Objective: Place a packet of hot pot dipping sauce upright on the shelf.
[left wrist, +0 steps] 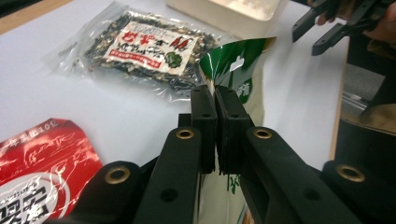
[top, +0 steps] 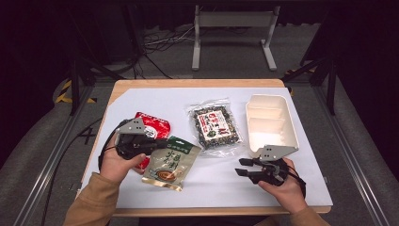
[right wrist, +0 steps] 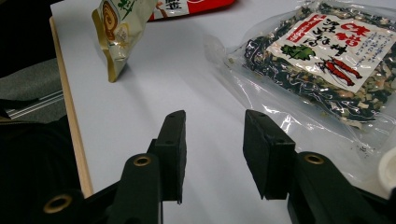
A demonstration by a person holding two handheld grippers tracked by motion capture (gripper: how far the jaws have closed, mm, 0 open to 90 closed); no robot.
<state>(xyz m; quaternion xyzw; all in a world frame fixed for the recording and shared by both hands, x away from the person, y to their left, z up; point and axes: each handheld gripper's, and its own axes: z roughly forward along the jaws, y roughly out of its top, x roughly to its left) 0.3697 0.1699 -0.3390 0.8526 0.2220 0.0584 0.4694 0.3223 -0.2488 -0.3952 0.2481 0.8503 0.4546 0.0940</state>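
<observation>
Pads of the left claw (left wrist: 215,119) press flat together on the top edge of the green-and-cream pouch (left wrist: 236,70), a pinch plain in the left gripper view, while the high view shows that pouch (top: 169,163) hanging slantwise below and to the right of this claw (top: 162,145), partly over the red packet (top: 153,126). Right claw (right wrist: 212,149), seen along its own jaws, stands half open on nothing, the clear bag of dried greens (right wrist: 322,60) lying ahead to its right. White worktop (top: 211,183) with a wooden rim carries a cream tray (top: 272,123) just beyond the right claw (top: 242,167); grey floor, cables and a metal stand lie behind in a dark room.
</observation>
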